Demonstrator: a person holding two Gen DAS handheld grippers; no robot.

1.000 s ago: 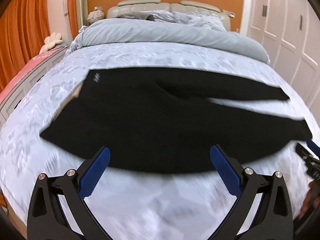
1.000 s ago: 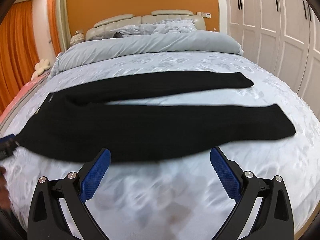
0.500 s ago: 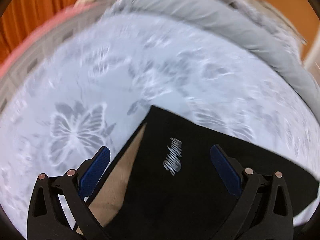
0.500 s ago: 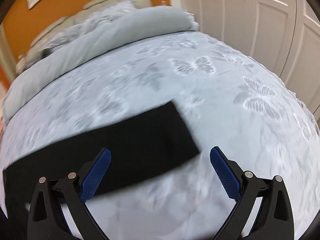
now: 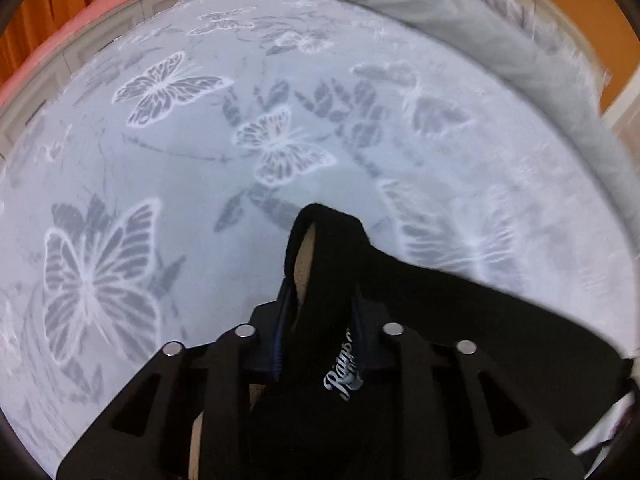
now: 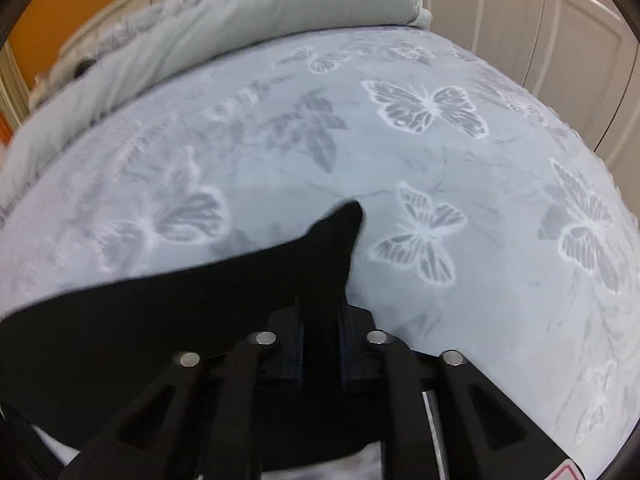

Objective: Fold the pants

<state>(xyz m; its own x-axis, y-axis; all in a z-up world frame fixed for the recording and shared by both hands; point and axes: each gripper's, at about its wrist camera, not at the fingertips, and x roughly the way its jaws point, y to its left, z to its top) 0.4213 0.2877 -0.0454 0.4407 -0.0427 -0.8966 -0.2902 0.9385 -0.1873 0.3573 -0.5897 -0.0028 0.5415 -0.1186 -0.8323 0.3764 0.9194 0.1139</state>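
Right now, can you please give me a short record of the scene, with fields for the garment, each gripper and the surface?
garment: black pants, white script logo near the waist
left gripper: just closed, fingers pinching the waistband corner, tan lining showing
right gripper: just closed, fingers pinching a leg end of the pants
surface: bed cover with butterfly print
behind: grey duvet
fold: not yet made

Your left gripper [image 5: 320,312] pointed steeply down, its jaws just closed on a bunched fold of the pants [image 5: 440,320]. Your right gripper [image 6: 322,336] did likewise, its jaws just closed, pinching the cloth.
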